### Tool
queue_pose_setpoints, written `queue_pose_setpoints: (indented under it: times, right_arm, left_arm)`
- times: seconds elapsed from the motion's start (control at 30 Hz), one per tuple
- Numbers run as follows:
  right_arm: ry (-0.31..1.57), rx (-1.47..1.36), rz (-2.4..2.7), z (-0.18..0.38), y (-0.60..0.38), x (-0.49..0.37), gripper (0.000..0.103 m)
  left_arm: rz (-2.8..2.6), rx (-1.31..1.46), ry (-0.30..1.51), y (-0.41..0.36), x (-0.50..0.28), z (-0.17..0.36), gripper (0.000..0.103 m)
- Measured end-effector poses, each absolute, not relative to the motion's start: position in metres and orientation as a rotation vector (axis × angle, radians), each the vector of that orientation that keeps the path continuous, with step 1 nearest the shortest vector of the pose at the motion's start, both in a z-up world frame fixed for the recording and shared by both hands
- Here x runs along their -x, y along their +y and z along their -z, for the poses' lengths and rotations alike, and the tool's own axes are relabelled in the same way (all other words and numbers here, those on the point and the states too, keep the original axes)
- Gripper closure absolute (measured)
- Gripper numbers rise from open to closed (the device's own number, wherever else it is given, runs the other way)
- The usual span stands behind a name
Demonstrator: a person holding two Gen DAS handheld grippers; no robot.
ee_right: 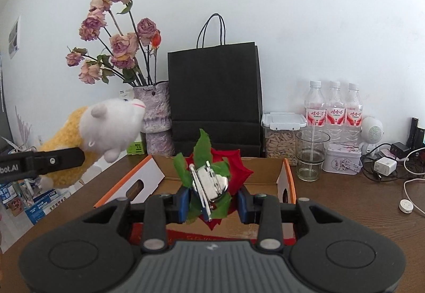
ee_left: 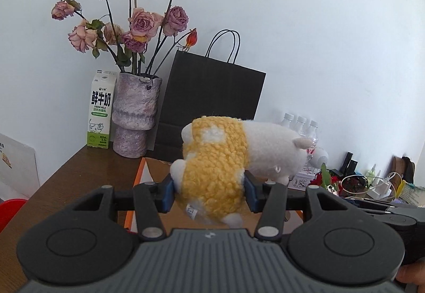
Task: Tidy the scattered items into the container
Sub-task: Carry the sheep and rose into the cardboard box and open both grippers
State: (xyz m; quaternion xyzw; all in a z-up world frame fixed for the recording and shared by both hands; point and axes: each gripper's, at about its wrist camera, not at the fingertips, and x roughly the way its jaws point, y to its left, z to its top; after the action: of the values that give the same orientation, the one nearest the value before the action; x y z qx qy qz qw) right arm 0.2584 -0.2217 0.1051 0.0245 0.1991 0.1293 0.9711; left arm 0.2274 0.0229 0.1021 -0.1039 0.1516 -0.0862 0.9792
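Note:
My left gripper (ee_left: 208, 190) is shut on a white plush toy in a yellow woolly coat (ee_left: 217, 160) and holds it in the air above the open cardboard box with orange edges (ee_left: 138, 176). The toy also shows at the left of the right wrist view (ee_right: 106, 131), left of the box (ee_right: 288, 181). My right gripper (ee_right: 213, 201) is shut on a red fabric rose with green leaves and a metal clip (ee_right: 212, 181), held over the box's opening.
A vase of dried roses (ee_right: 156, 117), a black paper bag (ee_right: 215, 99) and a milk carton (ee_left: 101, 110) stand behind the box. Right of it are a glass (ee_right: 310, 157), a snack tub (ee_right: 281, 133), three water bottles (ee_right: 334, 107), a tin (ee_right: 344, 159), chargers and cables (ee_right: 385, 165).

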Motion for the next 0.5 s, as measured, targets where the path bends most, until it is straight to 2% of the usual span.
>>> queue_pose_setpoints:
  times: [0.5]
  right_arm:
    - [0.757,0.05,-0.266,-0.052,-0.207,-0.394,0.069]
  left_arm:
    - [0.16,0.242,0.559,0.023,-0.342,-0.04,0.052]
